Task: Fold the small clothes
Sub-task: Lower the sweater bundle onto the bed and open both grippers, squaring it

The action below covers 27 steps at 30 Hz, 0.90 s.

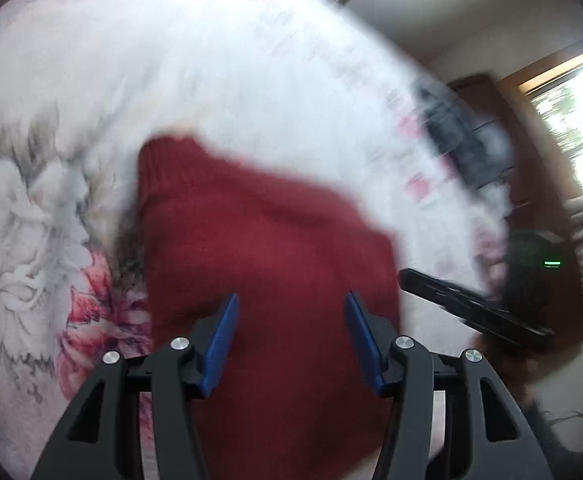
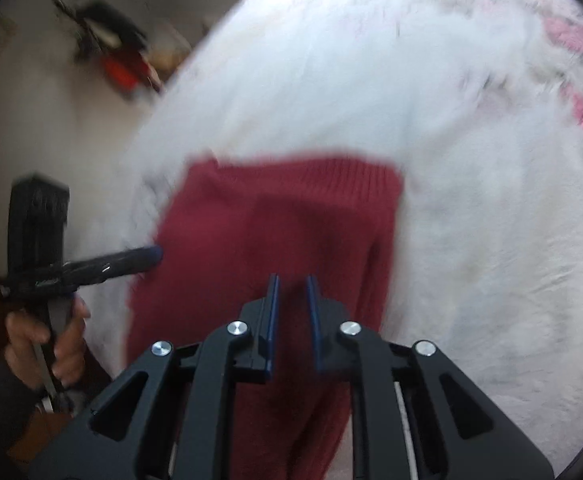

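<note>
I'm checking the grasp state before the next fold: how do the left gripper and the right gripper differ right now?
The left gripper has its jaws spread wide; the right gripper has its jaws much narrower, with a small gap showing. Nothing is visibly pinched in either. Both have blue pads on black fingers and hang over the red knitted garment on the white floral bedspread.

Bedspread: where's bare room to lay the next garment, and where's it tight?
Free: the white bedspread right of the red knit garment, and the strip beyond its ribbed edge. Tight: the garment's left side, where the left gripper and hand sit near the bed edge. The right gripper hangs over the garment, jaws slightly apart.
</note>
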Tool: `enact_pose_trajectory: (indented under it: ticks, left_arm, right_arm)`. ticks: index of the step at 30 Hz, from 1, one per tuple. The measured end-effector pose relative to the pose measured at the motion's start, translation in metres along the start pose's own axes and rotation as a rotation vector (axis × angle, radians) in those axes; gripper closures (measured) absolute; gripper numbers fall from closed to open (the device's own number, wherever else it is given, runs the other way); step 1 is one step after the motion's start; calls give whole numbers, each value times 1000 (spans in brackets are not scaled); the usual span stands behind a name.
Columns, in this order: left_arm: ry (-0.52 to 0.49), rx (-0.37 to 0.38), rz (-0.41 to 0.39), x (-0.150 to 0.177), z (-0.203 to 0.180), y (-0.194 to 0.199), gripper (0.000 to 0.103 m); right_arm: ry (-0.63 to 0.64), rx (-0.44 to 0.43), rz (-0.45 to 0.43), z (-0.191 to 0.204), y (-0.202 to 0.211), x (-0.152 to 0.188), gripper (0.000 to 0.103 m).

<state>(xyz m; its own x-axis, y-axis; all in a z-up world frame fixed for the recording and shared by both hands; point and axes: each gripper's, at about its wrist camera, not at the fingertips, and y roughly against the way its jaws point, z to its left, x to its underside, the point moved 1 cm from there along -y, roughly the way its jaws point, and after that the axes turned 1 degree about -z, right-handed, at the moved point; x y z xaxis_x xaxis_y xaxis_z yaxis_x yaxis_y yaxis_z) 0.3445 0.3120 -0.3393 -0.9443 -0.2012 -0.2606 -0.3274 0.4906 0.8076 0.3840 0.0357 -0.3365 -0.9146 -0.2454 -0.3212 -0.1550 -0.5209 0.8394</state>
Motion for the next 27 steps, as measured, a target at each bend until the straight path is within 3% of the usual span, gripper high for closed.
enact_pose_trajectory:
  ticks: [3, 4, 7, 9, 12, 16, 18, 22, 27]
  left_arm:
    - [-40, -33, 2, -1, -8, 0, 51]
    - [-36, -26, -19, 0, -12, 13, 51]
    - [-65, 78, -76, 17, -27, 56, 51]
    - [-63, 97, -61, 34, -29, 56, 51]
    - [-68, 25, 13, 52, -20, 29, 52]
    - [-52, -1, 8, 52, -17, 18, 53]
    - [-61, -10, -8, 52, -26, 27, 52]
    - [-141, 34, -46, 81, -41, 69, 52]
    - [-127, -53, 31, 101, -23, 36, 55]
  right_arm:
    - [-11, 41, 17, -4, -7, 0, 100]
    - [-10, 29, 1, -1, 1, 1, 93]
    - [18, -24, -57, 14, 44, 16, 94]
    - [52, -39, -38, 26, 50, 34, 95]
    - [79, 37, 40, 29, 27, 55, 95]
    - [77, 100, 75, 26, 11, 57, 96]
    - [43, 68, 59, 31, 28, 54, 90]
    - [53, 50, 17, 45, 65, 70, 93]
    - [9, 78, 84, 40, 35, 96, 95]
